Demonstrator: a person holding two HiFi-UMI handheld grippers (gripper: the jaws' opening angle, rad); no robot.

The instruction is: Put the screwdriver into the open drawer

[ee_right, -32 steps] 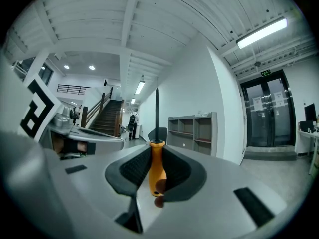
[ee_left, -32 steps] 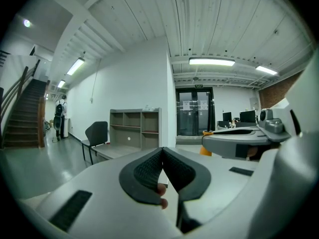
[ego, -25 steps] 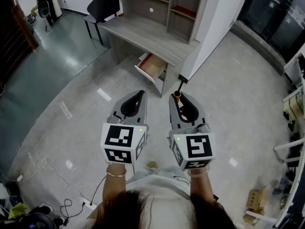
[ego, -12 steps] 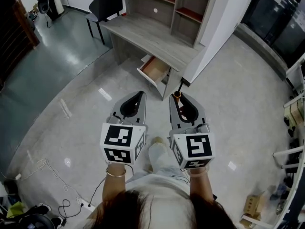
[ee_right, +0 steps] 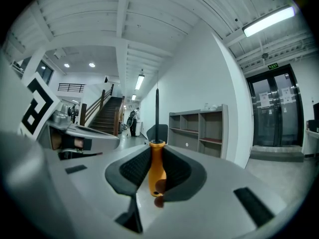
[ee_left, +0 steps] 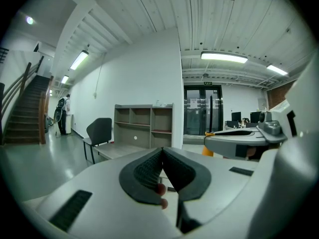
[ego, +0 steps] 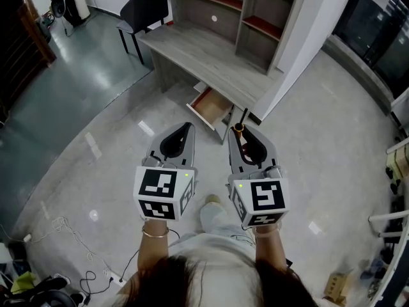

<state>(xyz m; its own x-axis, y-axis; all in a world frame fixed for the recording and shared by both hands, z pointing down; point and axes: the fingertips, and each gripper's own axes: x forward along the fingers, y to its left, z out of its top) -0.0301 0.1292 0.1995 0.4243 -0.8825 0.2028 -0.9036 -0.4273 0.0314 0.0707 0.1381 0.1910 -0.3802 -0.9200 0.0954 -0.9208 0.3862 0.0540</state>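
The person stands on a glossy grey concrete floor (ego: 96, 146) and holds both grippers side by side at waist height, marker cubes toward the body and jaws pointing away toward a grey wooden desk (ego: 204, 53). The right gripper (ego: 239, 130) has its jaws pinched on the orange plastic handle of a screwdriver with a thin black shaft (ego: 238, 126). In the right gripper view the handle (ee_right: 156, 171) sits upright between the two ribbed black pads (ee_right: 133, 171), and the shaft rises straight out past the jaw tips. The screwdriver is therefore in that gripper, not in the drawer. The left gripper (ego: 186, 126) carries nothing: in the left gripper view its dark pads (ee_left: 149, 171) are pressed together at the tips, with no object between them. The open drawer (ego: 211, 104), pale on the outside with a warm brown wooden inside, is pulled out from under the desk at its right end. It lies ahead of the grippers, apart from them across a stretch of bare floor, and in the head view the screwdriver's shaft points toward its right corner. A grey shelving unit with open compartments (ego: 236, 11) stands on the back of the desk, beside a white pillar (ego: 300, 50). A black chair (ego: 144, 5) stands at the far left end of the desk. Loose cables (ego: 83, 254) trail across the floor at the lower left.
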